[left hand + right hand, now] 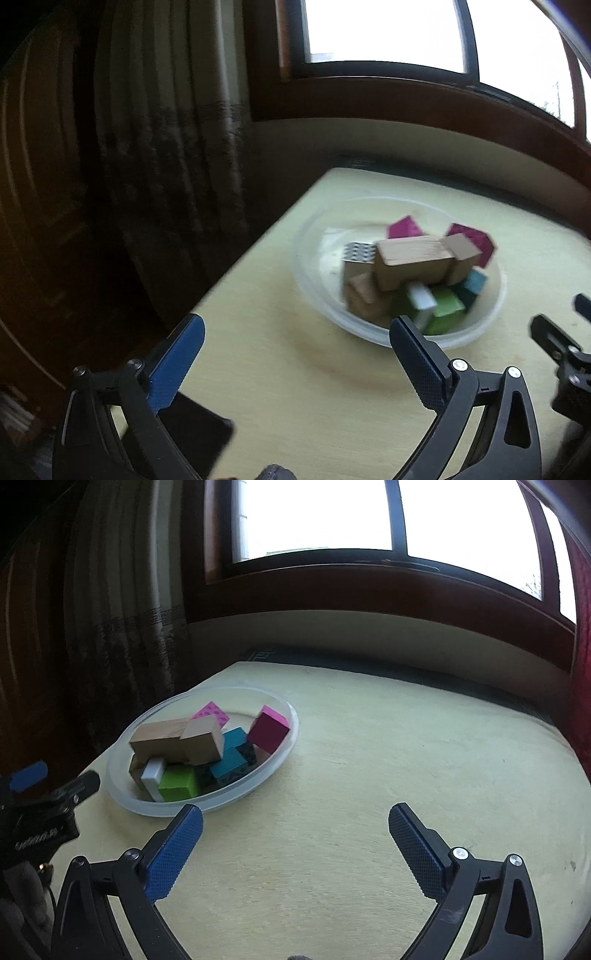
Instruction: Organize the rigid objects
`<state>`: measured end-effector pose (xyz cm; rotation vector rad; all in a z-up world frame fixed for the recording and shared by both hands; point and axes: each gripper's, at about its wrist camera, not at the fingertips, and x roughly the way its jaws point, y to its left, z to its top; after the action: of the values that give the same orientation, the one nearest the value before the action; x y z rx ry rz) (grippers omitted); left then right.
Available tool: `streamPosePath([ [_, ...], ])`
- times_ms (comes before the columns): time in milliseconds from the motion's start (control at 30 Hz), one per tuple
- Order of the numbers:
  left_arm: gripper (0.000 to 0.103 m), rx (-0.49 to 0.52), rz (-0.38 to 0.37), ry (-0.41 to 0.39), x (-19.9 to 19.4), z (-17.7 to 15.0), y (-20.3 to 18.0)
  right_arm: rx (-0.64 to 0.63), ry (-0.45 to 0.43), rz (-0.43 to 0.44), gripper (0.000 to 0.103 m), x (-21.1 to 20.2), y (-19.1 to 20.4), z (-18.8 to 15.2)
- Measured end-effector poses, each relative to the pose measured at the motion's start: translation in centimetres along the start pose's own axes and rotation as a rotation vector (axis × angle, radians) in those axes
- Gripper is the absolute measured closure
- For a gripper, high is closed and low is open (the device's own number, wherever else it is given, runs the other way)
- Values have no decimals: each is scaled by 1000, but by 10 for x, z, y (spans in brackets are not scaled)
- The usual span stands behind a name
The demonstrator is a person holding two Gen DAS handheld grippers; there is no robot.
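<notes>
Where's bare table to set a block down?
Bare table runs right of the bowl to the far edge by the window wall, and ahead of the open right gripper. Crowded: inside the bowl, blocks piled, left gripper beside it.

Looked like a room in a home: dark wood-framed window (369,535) bright with daylight, heavy patterned curtain (122,635) hanging at its left, cream wall beneath the sill. Pale yellow bench (369,775) set close under the window, carrying a clear plastic bowl (280,753) of coloured and plain wooden blocks (199,744).
</notes>
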<state>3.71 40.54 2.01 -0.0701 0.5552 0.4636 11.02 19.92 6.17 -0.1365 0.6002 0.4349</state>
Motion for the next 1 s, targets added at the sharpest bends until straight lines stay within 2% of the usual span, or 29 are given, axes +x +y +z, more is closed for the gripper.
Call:
streamPosePath([
  [67, 0, 14, 43, 3, 1, 0, 0, -23, -1, -5, 0, 0, 5, 0],
  [233, 0, 40, 37, 6, 2, 0, -4, -60, -23, -5, 0, -5, 13, -1],
  [433, 0, 54, 67, 14, 3, -1, -9, -106, -27, -8, 0, -5, 20, -1],
  [1000, 0, 58, 65, 19, 3, -3, -12, -168, -30, 40, 0, -7, 31, -4],
])
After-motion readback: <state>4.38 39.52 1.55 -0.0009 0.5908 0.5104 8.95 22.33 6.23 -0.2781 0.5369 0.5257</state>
